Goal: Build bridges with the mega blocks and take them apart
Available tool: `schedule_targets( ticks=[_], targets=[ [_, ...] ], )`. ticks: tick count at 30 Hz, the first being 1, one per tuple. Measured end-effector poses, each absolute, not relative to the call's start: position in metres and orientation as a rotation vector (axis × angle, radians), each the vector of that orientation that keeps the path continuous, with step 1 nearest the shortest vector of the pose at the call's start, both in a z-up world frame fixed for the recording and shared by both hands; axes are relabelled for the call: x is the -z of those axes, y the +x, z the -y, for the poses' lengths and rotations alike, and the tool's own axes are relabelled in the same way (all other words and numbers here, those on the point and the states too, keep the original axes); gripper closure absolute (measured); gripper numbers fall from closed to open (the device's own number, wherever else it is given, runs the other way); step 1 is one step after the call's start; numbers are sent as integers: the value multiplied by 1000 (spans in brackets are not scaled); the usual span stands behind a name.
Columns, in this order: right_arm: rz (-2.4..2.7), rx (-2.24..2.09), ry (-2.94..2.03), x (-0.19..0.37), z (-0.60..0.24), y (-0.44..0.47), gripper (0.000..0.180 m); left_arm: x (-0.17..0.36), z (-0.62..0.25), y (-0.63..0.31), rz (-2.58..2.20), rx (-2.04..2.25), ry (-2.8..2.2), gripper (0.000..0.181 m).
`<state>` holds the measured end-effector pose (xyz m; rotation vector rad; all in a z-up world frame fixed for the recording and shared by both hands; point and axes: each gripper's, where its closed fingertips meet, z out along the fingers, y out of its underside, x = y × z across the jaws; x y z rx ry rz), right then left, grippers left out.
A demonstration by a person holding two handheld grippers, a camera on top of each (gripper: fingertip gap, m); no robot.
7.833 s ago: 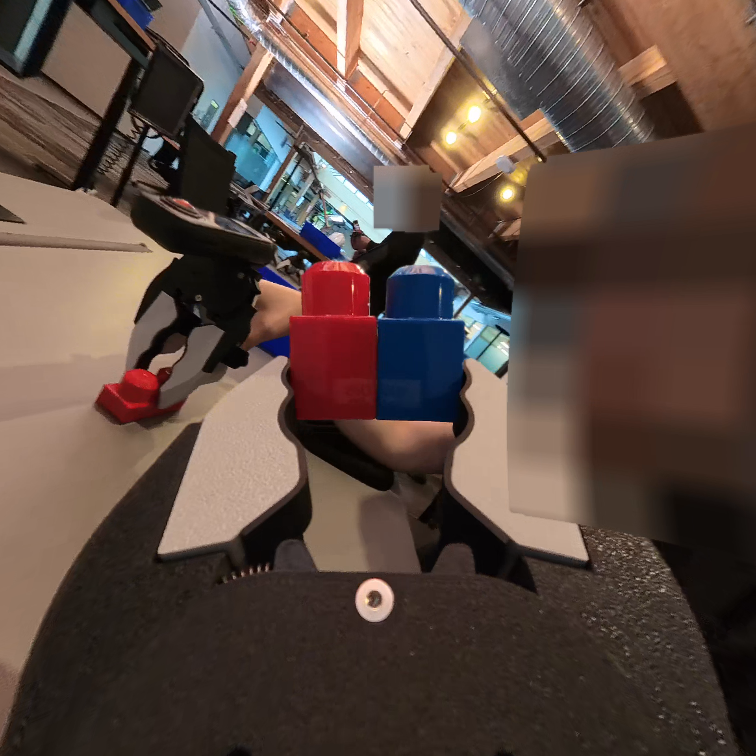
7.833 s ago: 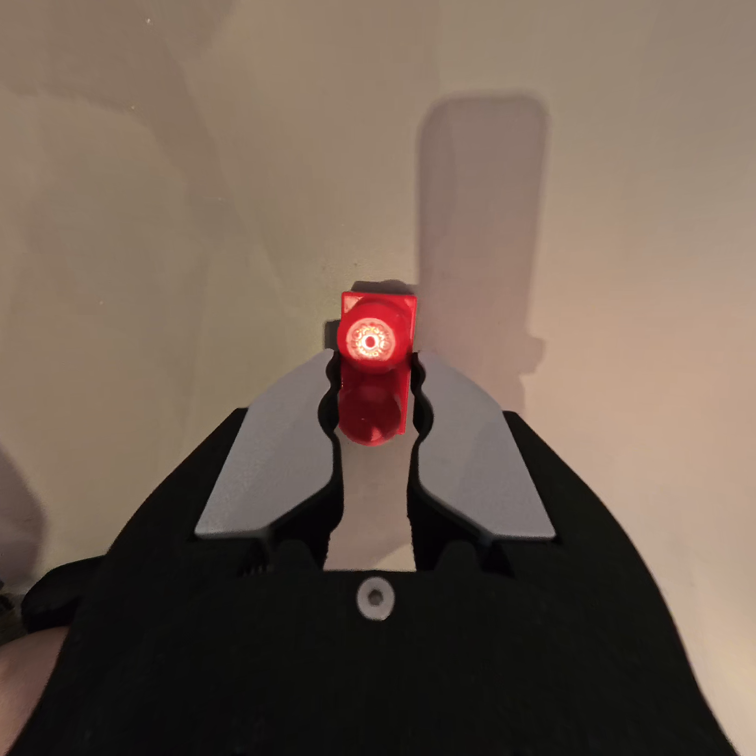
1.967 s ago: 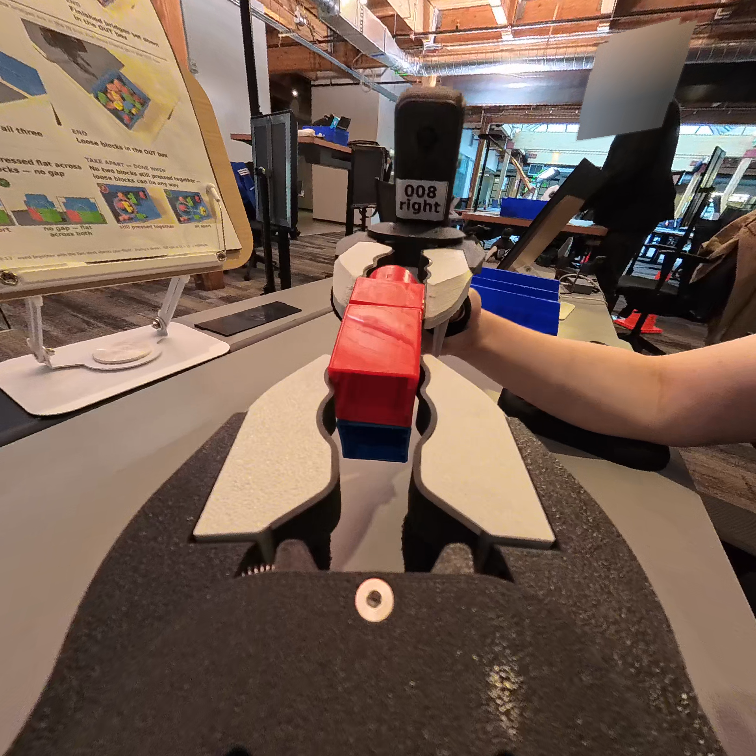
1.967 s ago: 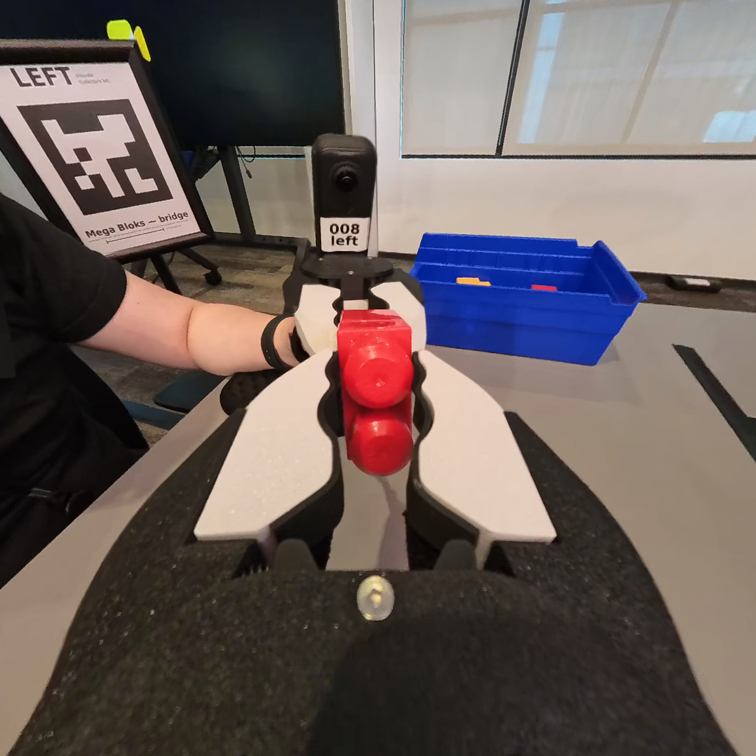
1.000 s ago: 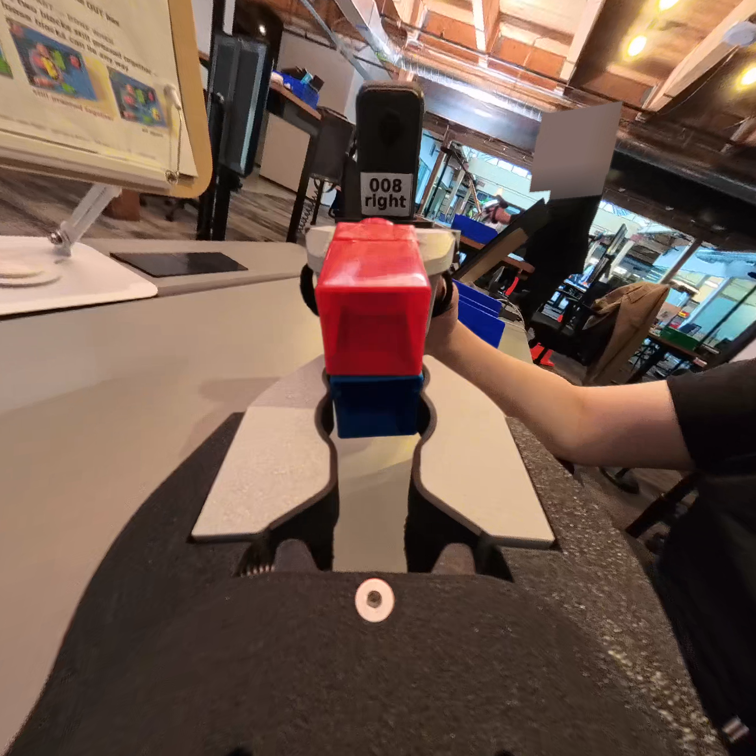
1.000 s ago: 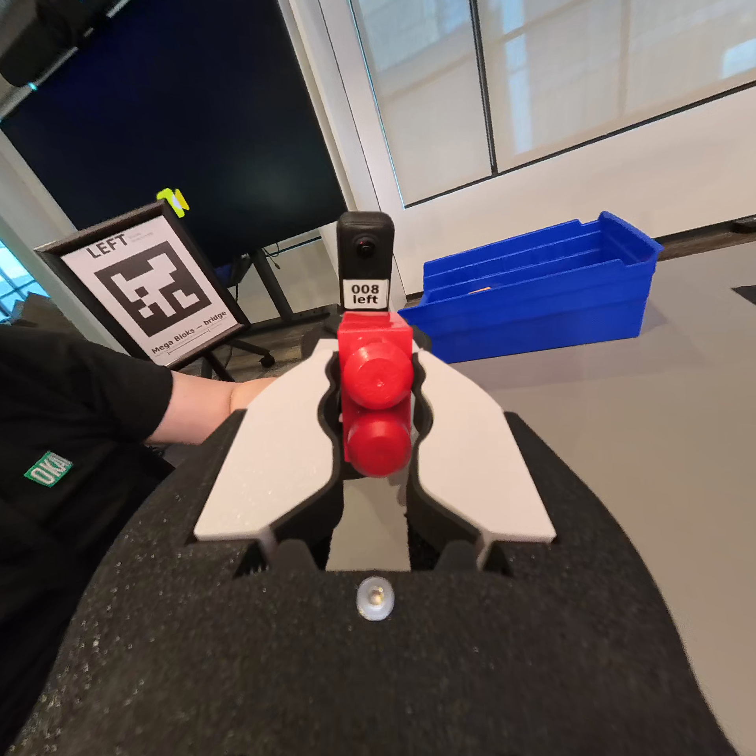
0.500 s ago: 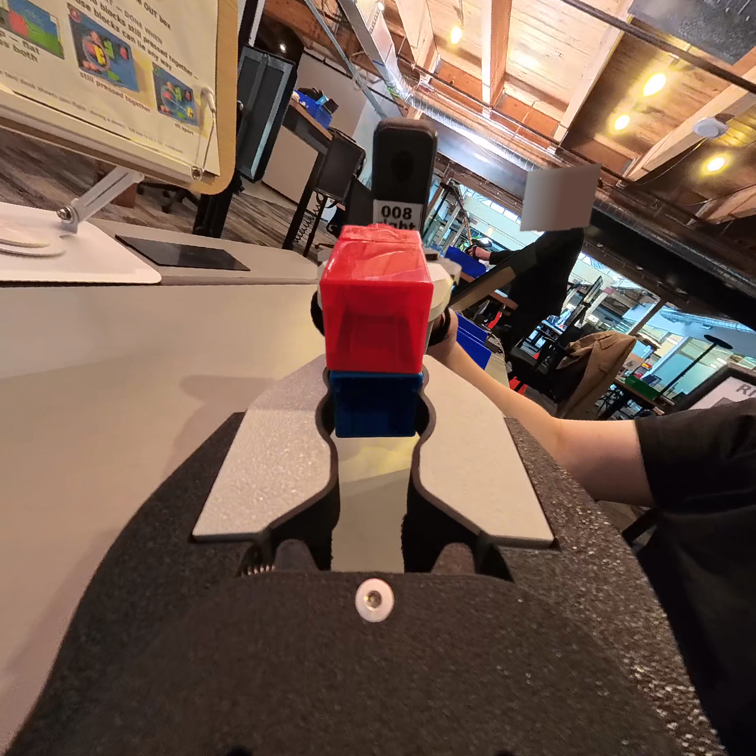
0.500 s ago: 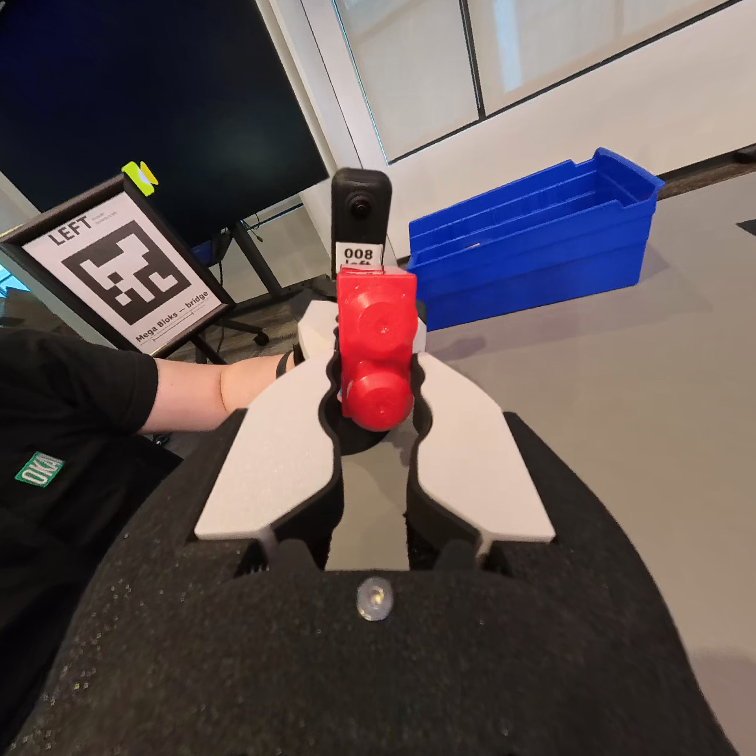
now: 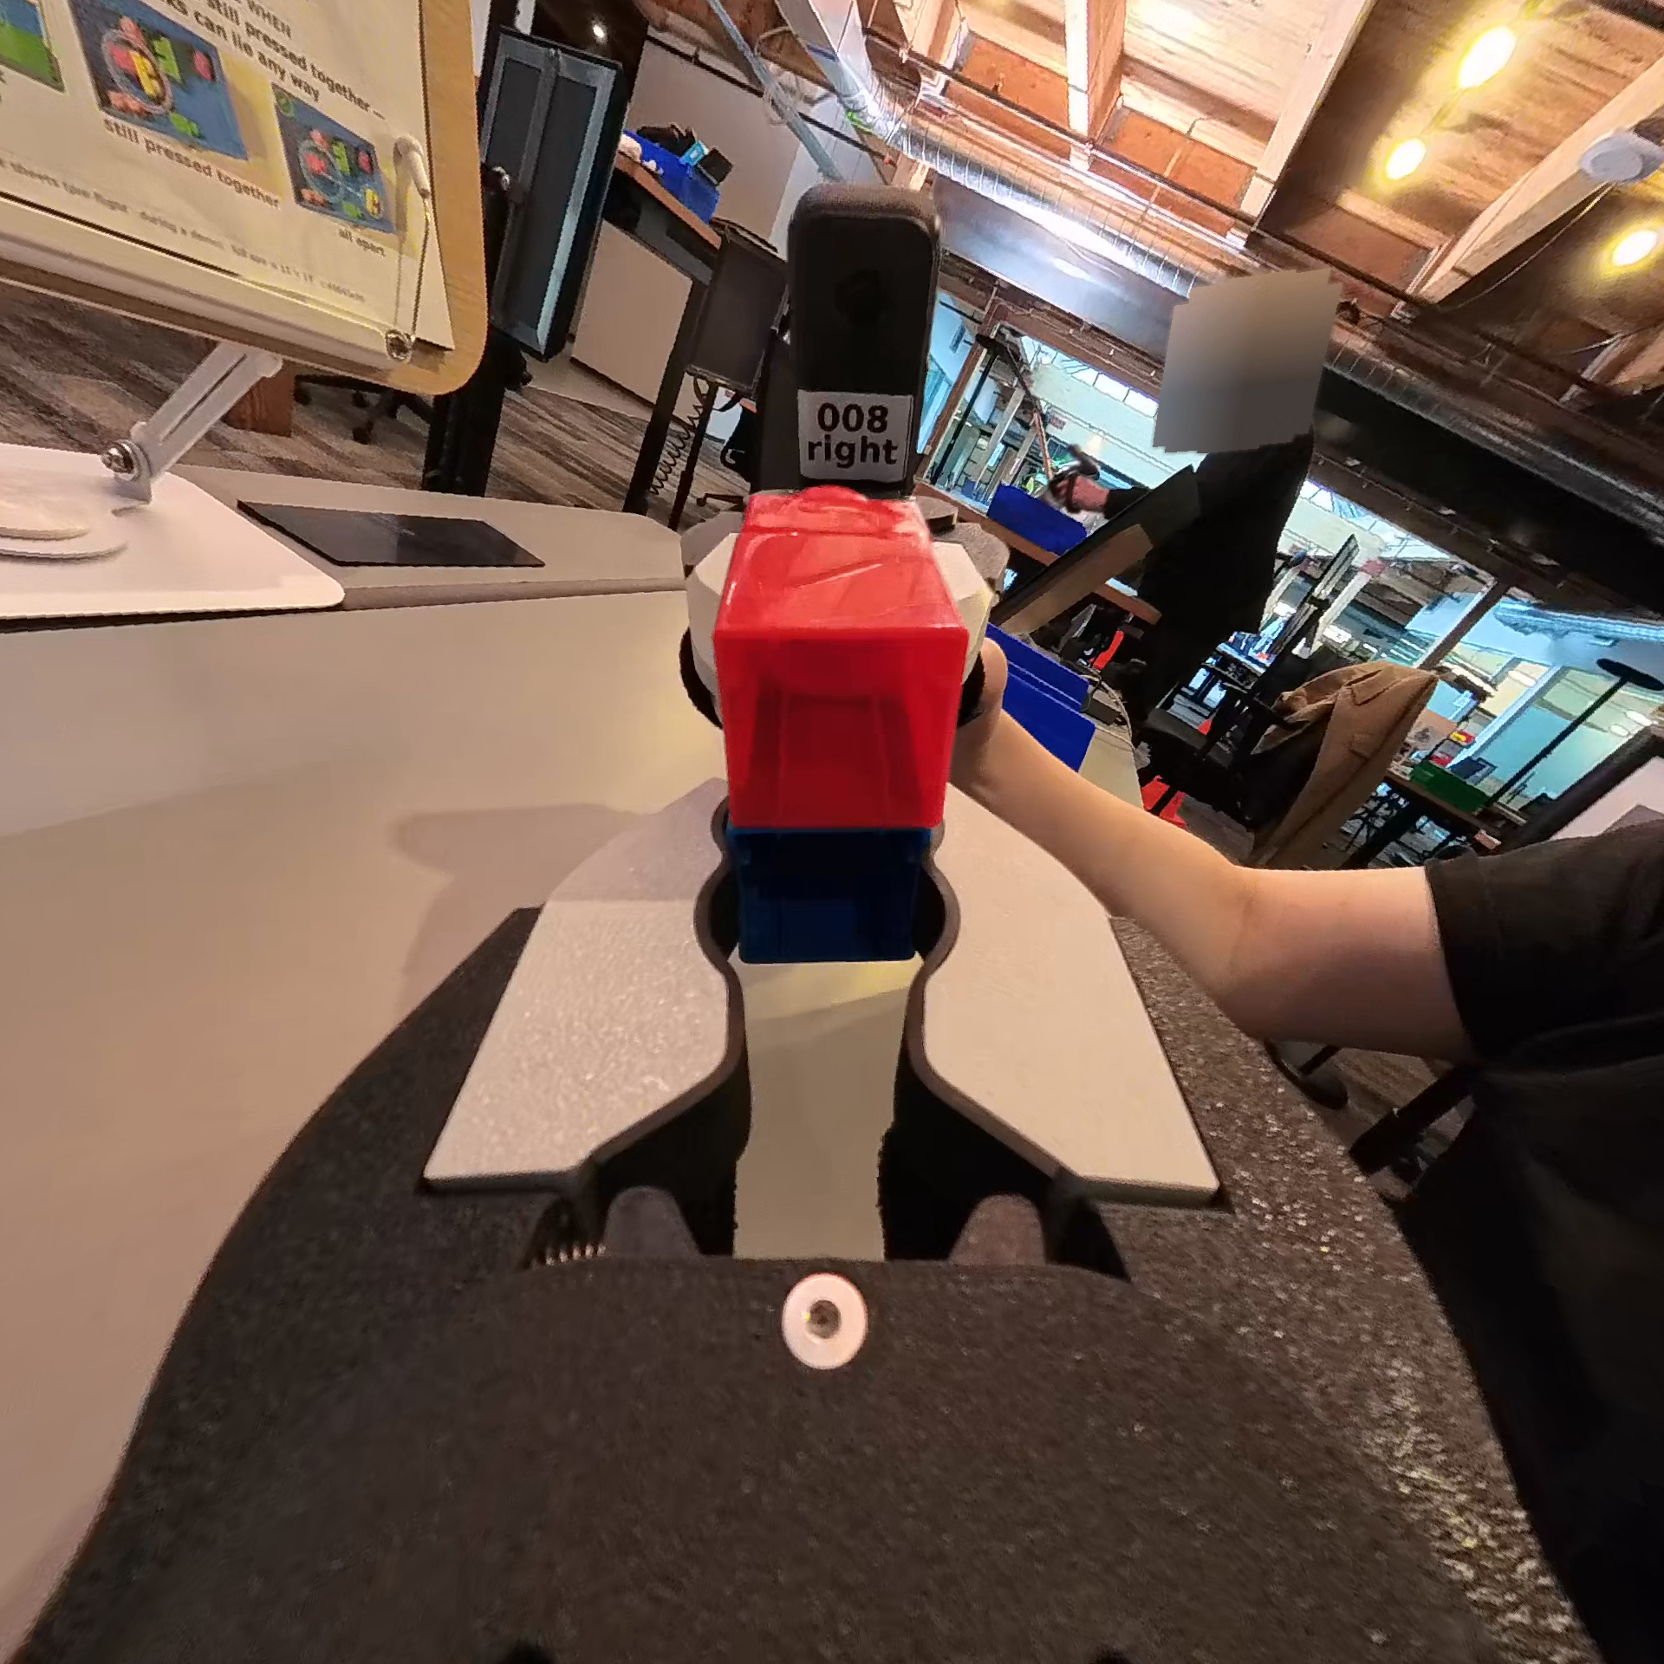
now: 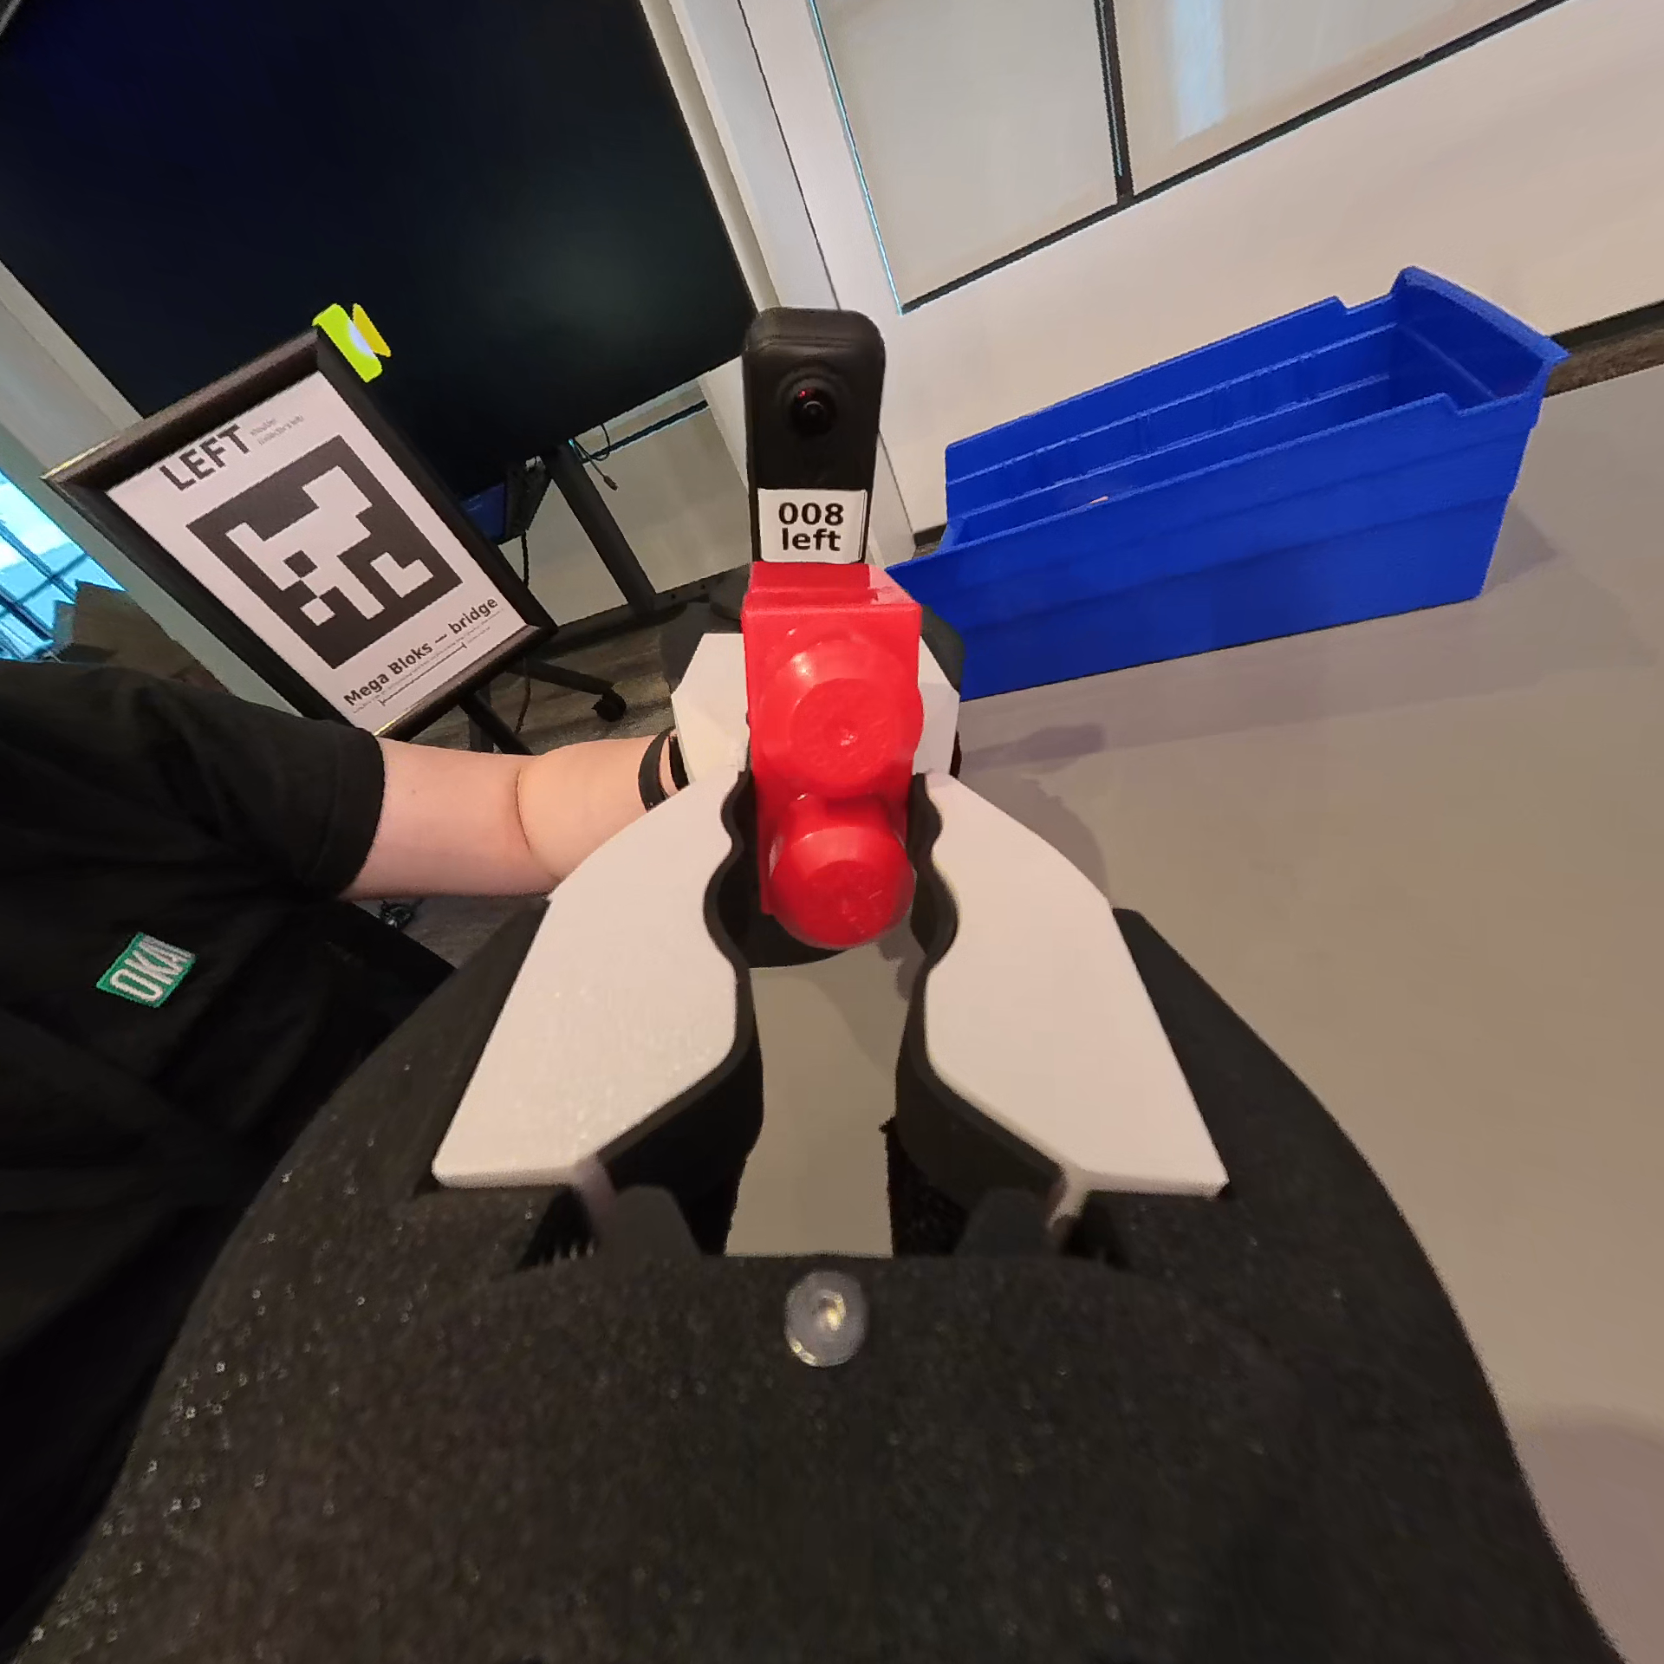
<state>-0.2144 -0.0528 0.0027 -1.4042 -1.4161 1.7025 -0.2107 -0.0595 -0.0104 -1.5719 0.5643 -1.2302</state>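
The left gripper (image 9: 828, 891) is clamping a small blue plastic block (image 9: 824, 896) with a red plastic block (image 9: 837, 711) stacked above it. Facing it, the right gripper (image 10: 824, 855) is gripping a long red two-stud plastic block (image 10: 833, 756) pressed against them, above the grey table (image 10: 1351, 855). A blue plastic bin (image 10: 1261, 531) is sitting far right.

Lettered camera labels (image 9: 851, 432), sign (image 10: 315, 558), poster (image 9: 207, 135)

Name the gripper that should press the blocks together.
Right, probably: the right gripper clamps the two-stud red block squarely facing the left gripper, which holds the blue block and can brace.
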Motion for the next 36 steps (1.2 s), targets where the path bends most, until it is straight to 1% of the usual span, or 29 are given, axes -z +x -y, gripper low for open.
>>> schedule_targets(
  ticks=[6,7,8,9,11,14,16,18,19,20,26,27,29,32,34,35,36],
  targets=[
    [1381,-1702,-1389,-5,49,-218,148,4,56,-214,-517,1290,-1537,144],
    [1379,-1705,-1377,-7,50,-218,148,0,56,-214,-511,1322,-1528,140],
    [1369,-1699,-1383,-6,48,-219,148,-3,58,-214,-502,1358,-1521,123],
    [1350,-1701,-1390,-6,46,-220,148,-4,58,-214,-497,1377,-1519,117],
    [1304,-1725,-1382,-9,42,-218,148,-1,57,-220,-485,1369,-1514,118],
    [1411,-1554,-1323,-5,46,-216,148,-11,57,-231,-475,1356,-1430,122],
    [1434,-1522,-1316,-6,49,-217,148,-14,58,-235,-526,1234,-1410,123],
    [1442,-1544,-1306,-6,53,-219,148,-11,59,-233,-592,1103,-1425,132],
    [1451,-1542,-1306,-4,54,-221,148,-9,60,-231,-617,1064,-1429,142],
    [1461,-1545,-1295,-3,55,-221,148,-8,60,-230,-620,1035,-1430,144],
    [1423,-1568,-1286,-6,53,-222,147,-12,60,-231,-595,1008,-1407,145],
    [1394,-1581,-1287,-9,51,-223,145,-15,60,-232,-594,972,-1394,145],
    [1297,-1649,-1313,-18,43,-220,124,-22,60,-239,-592,837,-1349,145],
    [1129,-1858,-1470,-24,25,-208,125,-32,63,-252,-660,466,-1279,145],
    [983,-2093,-1628,-25,17,-198,129,-31,66,-253,-762,169,-1231,145],
    [913,-2209,-1683,-25,15,-195,127,-29,66,-251,-801,45,-1209,145],
    [870,-2302,-1701,-25,16,-192,128,-25,67,-245,-847,-29,-1193,145]
  ],
)
